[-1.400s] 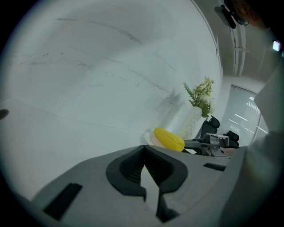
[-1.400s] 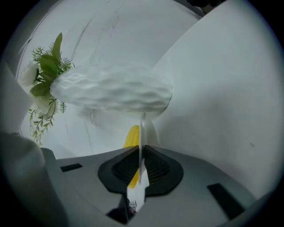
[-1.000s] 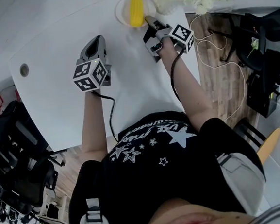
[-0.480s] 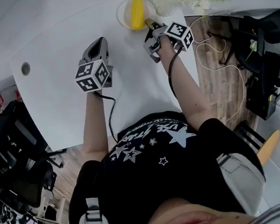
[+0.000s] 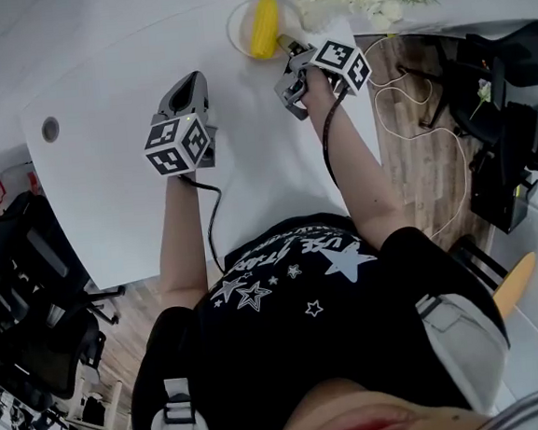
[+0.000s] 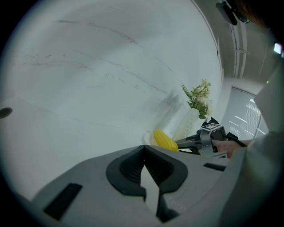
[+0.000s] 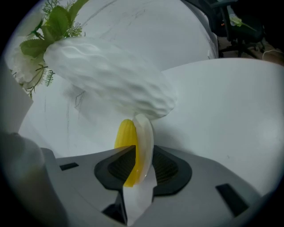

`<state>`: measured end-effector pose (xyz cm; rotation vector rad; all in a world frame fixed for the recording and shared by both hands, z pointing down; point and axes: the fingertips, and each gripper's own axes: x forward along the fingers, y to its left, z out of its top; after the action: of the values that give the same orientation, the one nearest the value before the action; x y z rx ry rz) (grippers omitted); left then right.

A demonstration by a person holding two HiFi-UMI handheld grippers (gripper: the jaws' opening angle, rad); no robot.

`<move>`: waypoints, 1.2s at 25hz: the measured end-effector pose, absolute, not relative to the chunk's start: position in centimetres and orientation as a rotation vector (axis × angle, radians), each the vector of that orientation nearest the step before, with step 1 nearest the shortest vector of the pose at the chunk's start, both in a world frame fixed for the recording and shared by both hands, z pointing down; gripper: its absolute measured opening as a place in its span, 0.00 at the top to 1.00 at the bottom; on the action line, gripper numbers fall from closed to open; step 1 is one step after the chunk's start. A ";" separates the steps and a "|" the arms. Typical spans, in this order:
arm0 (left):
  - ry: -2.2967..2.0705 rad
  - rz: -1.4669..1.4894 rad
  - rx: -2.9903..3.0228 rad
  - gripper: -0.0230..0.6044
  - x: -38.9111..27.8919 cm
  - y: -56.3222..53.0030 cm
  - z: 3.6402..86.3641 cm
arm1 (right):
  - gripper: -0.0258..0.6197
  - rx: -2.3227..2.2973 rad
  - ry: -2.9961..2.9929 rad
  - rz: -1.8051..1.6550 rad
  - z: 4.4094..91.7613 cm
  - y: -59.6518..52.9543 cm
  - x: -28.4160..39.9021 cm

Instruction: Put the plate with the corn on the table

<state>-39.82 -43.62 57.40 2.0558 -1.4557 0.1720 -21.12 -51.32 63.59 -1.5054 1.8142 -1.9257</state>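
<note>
A white plate (image 5: pixel 237 21) with a yellow corn cob (image 5: pixel 263 25) lies on the white table (image 5: pixel 113 148) at its far edge. My right gripper (image 5: pixel 284 45) is at the plate's near rim. In the right gripper view the rim (image 7: pixel 145 133) stands edge-on between the pads, with the corn (image 7: pixel 124 137) just behind it. These jaws have just been opening and stand apart around the rim. My left gripper (image 5: pixel 186 87) hovers over the table's middle, shut and empty. From the left gripper view the corn (image 6: pixel 165 139) and the right gripper (image 6: pixel 195 142) show ahead.
A white vase with flowers (image 5: pixel 330 5) stands right beside the plate, close above the right gripper (image 7: pixel 111 75). A round cable hole (image 5: pixel 50 130) sits at the table's left. Cables and chairs lie on the floor to the right.
The right gripper has rolled a little at the plate's rim. The left gripper has hardly moved.
</note>
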 end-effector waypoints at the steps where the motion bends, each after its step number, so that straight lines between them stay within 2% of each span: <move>1: -1.456 0.170 2.057 0.95 -39.8 -43.6 57.3 | 0.81 -1.537 1.821 -1.916 63.5 -51.3 -21.0; 19: -1.483 0.141 2.042 0.95 -41.2 -42.8 56.8 | 0.76 -1.835 2.139 -1.864 63.7 -49.7 -20.9; 30: -1.511 0.113 2.059 0.95 -41.0 -42.0 55.1 | 0.79 -1.849 2.215 -1.797 62.0 -48.5 -20.1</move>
<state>-40.95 -41.96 55.05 2.0591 -1.5114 0.1128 -20.11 -48.47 62.02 -1.8487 2.2154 -1.7970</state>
